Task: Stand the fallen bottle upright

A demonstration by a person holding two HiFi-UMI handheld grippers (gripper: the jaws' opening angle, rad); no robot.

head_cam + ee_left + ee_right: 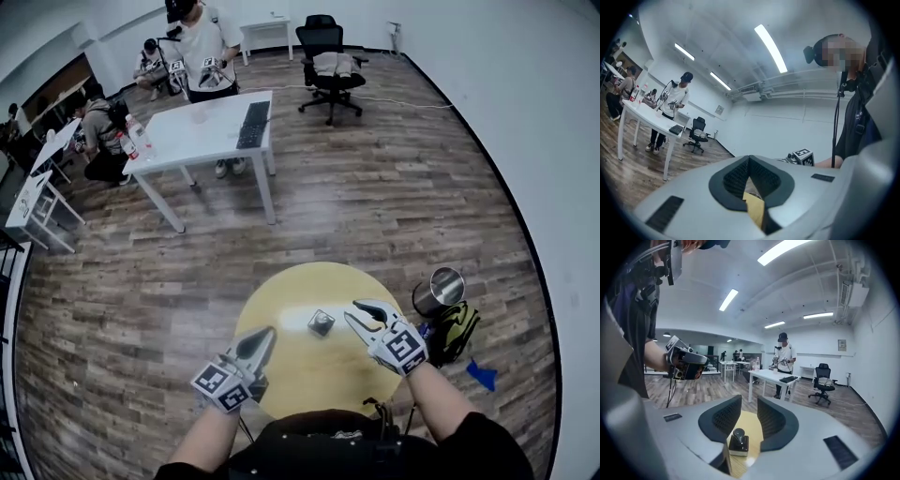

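A small dark square bottle (321,322) with a rounded cap stands upright near the middle of the round yellow table (300,375). My right gripper (360,312) hovers just right of it, open, with nothing between its pads. In the right gripper view the bottle (738,441) shows low down through the gap of that gripper (749,401), on the table well below the jaws. My left gripper (264,337) hangs above the table's left part, left of the bottle. In the left gripper view its jaws (749,161) meet at the tips, shut and empty.
A metal cylinder bin (439,291), a yellow-green bag (457,330) and a blue scrap (482,375) lie on the wood floor right of the table. Farther off stand a white desk (211,127) with a keyboard, an office chair (330,66) and several people.
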